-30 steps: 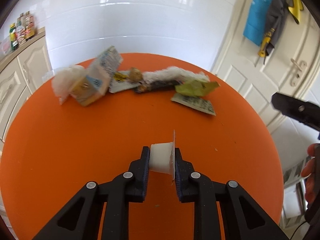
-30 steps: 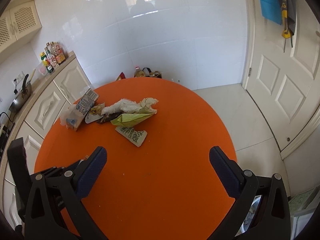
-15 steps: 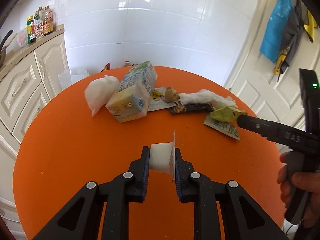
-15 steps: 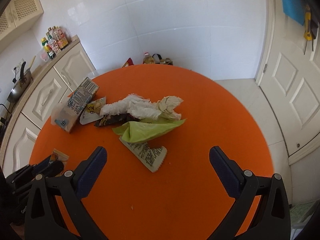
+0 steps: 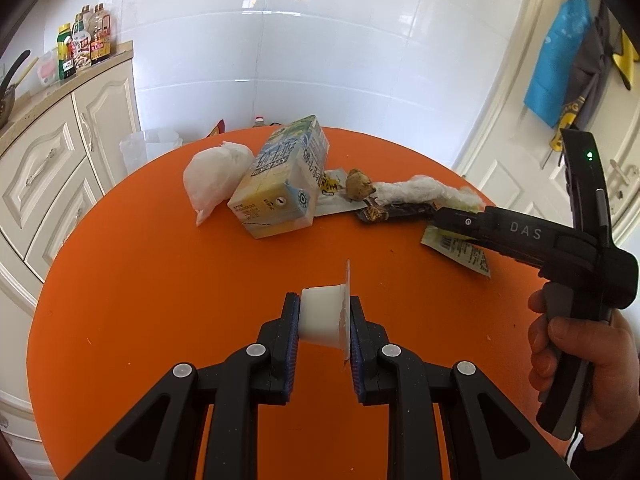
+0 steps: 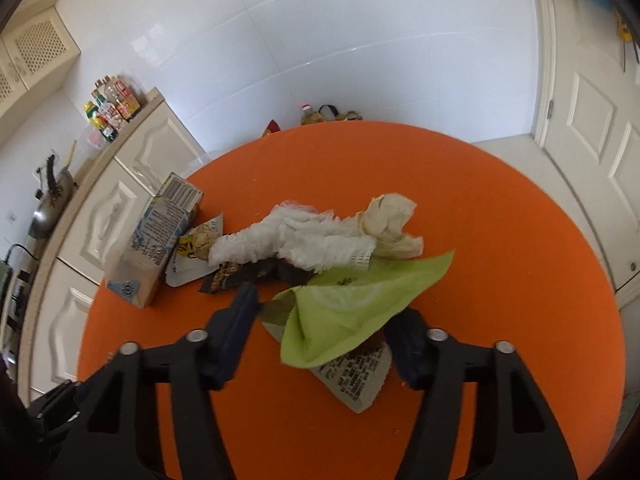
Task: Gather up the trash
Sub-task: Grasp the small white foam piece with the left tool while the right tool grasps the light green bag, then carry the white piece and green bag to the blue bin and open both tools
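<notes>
My left gripper (image 5: 323, 309) is shut on a small white plastic cup (image 5: 318, 320) with its peeled lid sticking up, held above the orange round table (image 5: 160, 280). My right gripper (image 6: 327, 312) hangs low over the trash pile, and its jaws are closing. A light green wrapper (image 6: 352, 308) lies between them; the left pad stands apart from it. Under the wrapper lies a printed packet (image 6: 356, 376). Behind are white netting (image 6: 296, 240), crumpled beige paper (image 6: 392, 220), a dark wrapper (image 6: 256, 272), a milk carton (image 6: 160, 236) and a white bag (image 5: 216, 176).
A hand (image 5: 580, 360) holds the right gripper's handle at the table's right side. Cream cabinets (image 5: 52, 168) with bottles (image 5: 84, 40) on the counter run along the left. A white door (image 6: 592, 128) is at the right. A clear plastic tub (image 5: 148, 148) stands behind the table.
My right gripper came forward and down onto the green wrapper, and its wide jaws narrowed around it. The left gripper still holds the white cup and has shifted a little.
</notes>
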